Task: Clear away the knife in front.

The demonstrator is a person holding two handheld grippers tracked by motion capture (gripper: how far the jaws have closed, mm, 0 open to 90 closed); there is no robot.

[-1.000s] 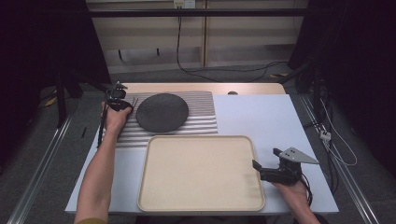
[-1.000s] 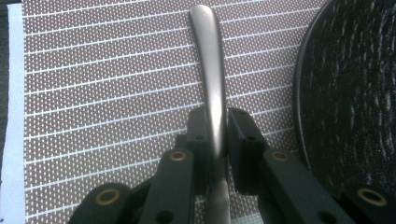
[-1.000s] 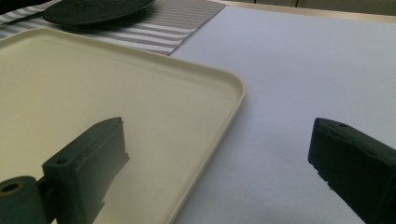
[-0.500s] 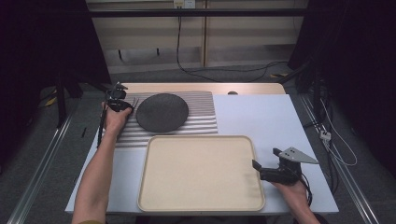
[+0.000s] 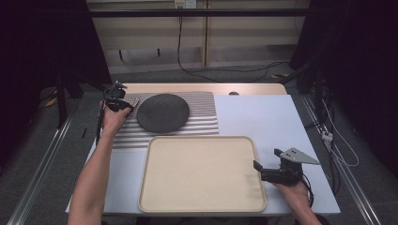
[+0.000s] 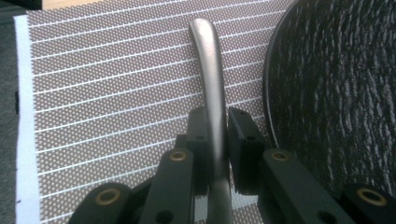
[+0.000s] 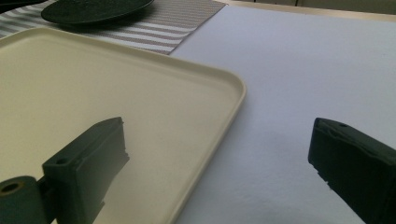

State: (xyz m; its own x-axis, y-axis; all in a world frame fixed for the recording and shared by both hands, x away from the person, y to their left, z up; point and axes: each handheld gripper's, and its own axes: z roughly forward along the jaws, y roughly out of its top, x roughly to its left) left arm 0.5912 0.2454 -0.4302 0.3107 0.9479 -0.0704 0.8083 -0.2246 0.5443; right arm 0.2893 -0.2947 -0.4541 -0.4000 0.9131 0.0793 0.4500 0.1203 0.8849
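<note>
One slim metal handle [image 6: 211, 79] pinched in the left tool [image 6: 217, 140] could twist and scrape the dark plate [image 6: 336, 93] alongside, while the right tool [image 7: 219, 172] gapes wide.

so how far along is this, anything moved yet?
Done: nothing; the tray is bare and the plate sits on the striped mat. In hand: left gripper is shut on a metal utensil handle lying beside the plate. Right gripper waits open at the tray's edge. Left: lifting the utensil, probably to the tray.
</note>
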